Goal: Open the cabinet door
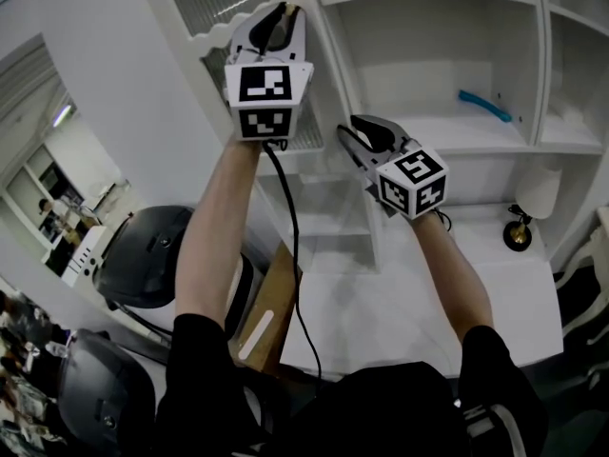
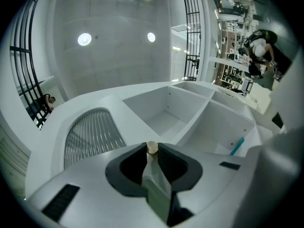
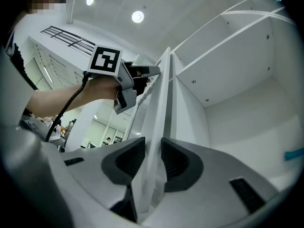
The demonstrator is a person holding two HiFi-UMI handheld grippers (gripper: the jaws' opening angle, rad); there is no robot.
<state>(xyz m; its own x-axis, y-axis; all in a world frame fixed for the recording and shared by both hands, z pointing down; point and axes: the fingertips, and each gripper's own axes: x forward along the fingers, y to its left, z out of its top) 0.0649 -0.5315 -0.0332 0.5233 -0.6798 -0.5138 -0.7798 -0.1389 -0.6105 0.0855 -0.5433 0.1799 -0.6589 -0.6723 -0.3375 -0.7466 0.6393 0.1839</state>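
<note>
Up high, the left gripper (image 1: 278,19) is clamped shut on the small round knob (image 2: 151,147) at the edge of the door (image 1: 214,3). The door stands swung out from the white cabinet (image 1: 433,74), with its ribbed pane just left of the jaws. Lower and to the right, the right gripper (image 1: 354,139) has its jaws pinched on the door's thin edge, and further right a blue thing (image 1: 485,106) lies on a shelf inside the cabinet.

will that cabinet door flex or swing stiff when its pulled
Probably stiff: the cabinet door edge looks like a straight rigid board in the right gripper. Its ribbed panel, likely glass, may add weight and fragility. The small knob in the left gripper could slip.
</note>
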